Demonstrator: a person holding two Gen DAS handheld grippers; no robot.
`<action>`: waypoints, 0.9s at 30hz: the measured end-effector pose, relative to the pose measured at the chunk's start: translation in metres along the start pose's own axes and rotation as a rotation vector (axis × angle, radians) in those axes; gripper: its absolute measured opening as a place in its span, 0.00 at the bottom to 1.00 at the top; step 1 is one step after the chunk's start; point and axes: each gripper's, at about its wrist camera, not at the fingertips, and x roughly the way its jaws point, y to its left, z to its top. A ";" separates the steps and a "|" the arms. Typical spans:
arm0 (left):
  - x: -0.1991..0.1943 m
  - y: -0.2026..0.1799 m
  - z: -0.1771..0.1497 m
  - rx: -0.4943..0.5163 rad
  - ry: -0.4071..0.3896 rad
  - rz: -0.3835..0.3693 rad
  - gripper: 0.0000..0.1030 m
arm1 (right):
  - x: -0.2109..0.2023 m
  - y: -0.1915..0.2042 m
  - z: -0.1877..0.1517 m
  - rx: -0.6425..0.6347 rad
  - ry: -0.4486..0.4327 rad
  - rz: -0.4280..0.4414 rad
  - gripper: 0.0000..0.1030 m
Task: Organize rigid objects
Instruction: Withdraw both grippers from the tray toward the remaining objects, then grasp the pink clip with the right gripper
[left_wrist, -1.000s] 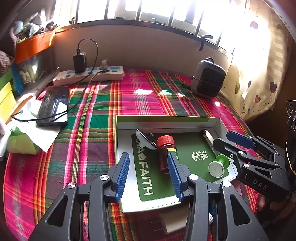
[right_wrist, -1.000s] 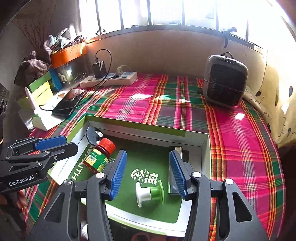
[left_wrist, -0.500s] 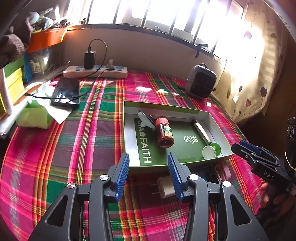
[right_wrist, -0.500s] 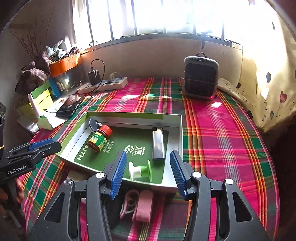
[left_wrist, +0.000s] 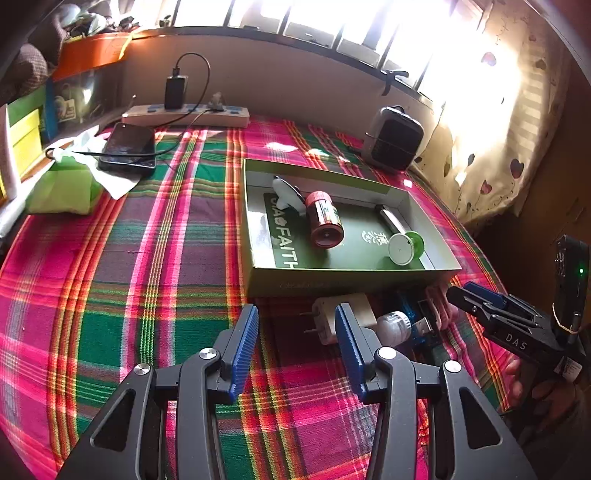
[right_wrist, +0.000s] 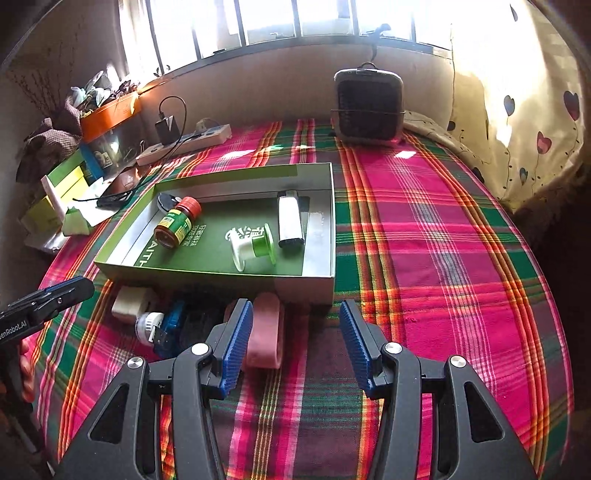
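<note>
A green box lid lies on the plaid cloth. It holds a red-capped bottle, a green-and-white spool, a silver lighter and a small dark-and-white item. In front of the lid lie a white plug adapter, a small white-capped item, a blue item and a pink item. My left gripper is open and empty, just short of the adapter. My right gripper is open and empty beside the pink item.
A small heater stands at the back. A power strip with a charger, a phone, a green tissue pack and stacked boxes are at the left. A curtain hangs at the right.
Both grippers have pulled back from over the lid toward the near edge. The loose items in front of the lid have come into view. Both stay open.
</note>
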 end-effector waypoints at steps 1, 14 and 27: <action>0.000 -0.001 -0.001 0.003 0.005 -0.003 0.41 | 0.002 0.000 -0.001 0.001 0.005 -0.002 0.49; 0.009 -0.009 -0.004 0.022 0.048 -0.010 0.41 | -0.003 -0.005 -0.008 0.009 0.008 -0.023 0.49; 0.023 -0.025 -0.004 0.042 0.079 -0.008 0.41 | 0.011 -0.010 -0.013 -0.003 0.071 -0.036 0.49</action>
